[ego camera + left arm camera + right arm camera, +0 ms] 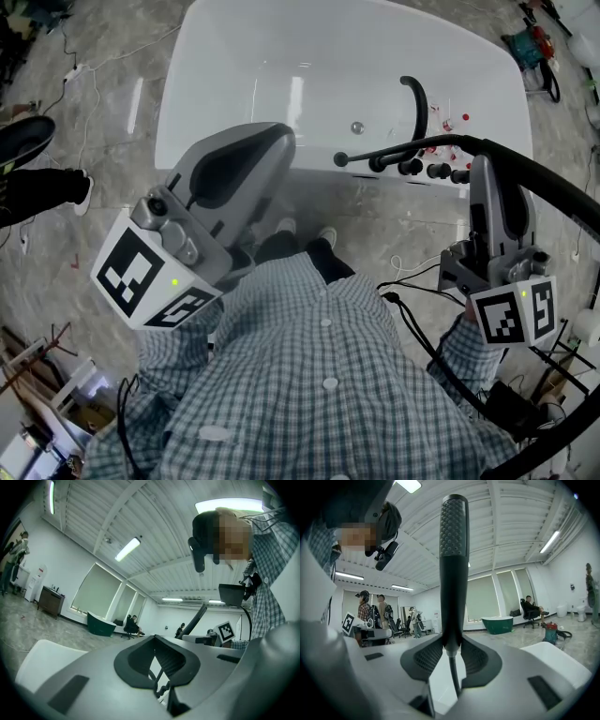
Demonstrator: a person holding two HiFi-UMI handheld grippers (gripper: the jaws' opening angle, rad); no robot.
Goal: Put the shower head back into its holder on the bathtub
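Shower head point(394, 153) lies across the near rim of the bathtub point(234, 66), seemingly just above the taps point(424, 170).

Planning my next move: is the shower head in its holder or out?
Out. The shower head stands upright, clamped in the right gripper.

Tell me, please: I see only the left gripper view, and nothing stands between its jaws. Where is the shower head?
Observer: The right gripper has its jaws shut on the black stick-shaped shower head.
Operator: Is it in the holder already?
Observer: Not yet. In the head view it points toward the person's left, with its end beside the row of black knobs on the rim of the white bathtub.
Operator: And the hose?
Observer: The black hose curves from that gripper round the person's right side.
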